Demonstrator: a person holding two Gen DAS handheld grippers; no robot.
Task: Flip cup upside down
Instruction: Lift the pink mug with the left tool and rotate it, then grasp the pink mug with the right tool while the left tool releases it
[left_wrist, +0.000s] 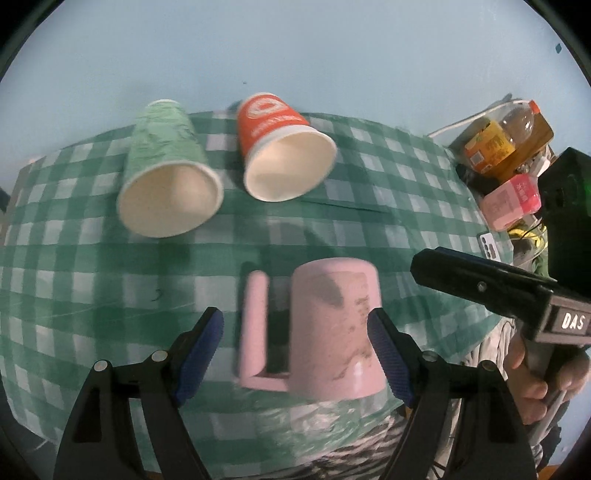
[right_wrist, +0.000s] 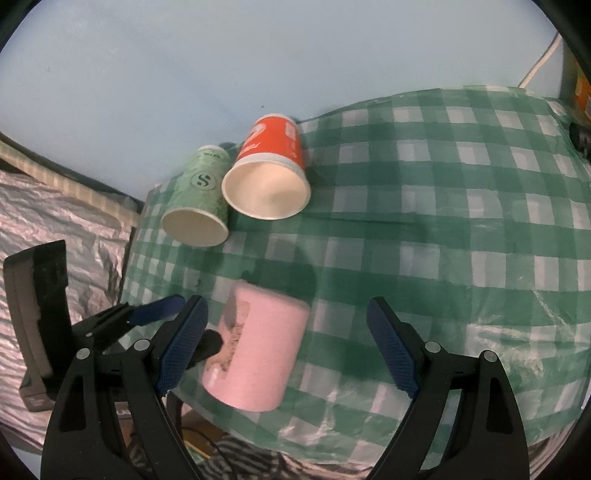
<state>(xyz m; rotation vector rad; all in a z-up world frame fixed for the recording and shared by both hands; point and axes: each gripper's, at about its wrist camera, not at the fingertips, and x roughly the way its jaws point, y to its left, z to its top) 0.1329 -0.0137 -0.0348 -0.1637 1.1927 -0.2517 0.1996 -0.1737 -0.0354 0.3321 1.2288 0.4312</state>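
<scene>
A pink mug (left_wrist: 332, 328) with a square handle on its left stands upside down near the front edge of the green checked tablecloth (left_wrist: 388, 184); it also shows in the right wrist view (right_wrist: 258, 347). My left gripper (left_wrist: 295, 354) is open, its blue pads on either side of the mug and apart from it. My right gripper (right_wrist: 288, 347) is open and empty, above the mug's right side. A green paper cup (left_wrist: 166, 173) and an orange paper cup (left_wrist: 284, 147) stand upright behind it, also in the right wrist view (right_wrist: 199, 199) (right_wrist: 269, 170).
At the table's right end sit a bottle of amber drink (left_wrist: 517, 122), an orange box (left_wrist: 487, 147) and a pink box (left_wrist: 511, 201). A pale blue wall (left_wrist: 295, 48) rises behind the table. A silvery crinkled cover (right_wrist: 55, 221) lies left of the table.
</scene>
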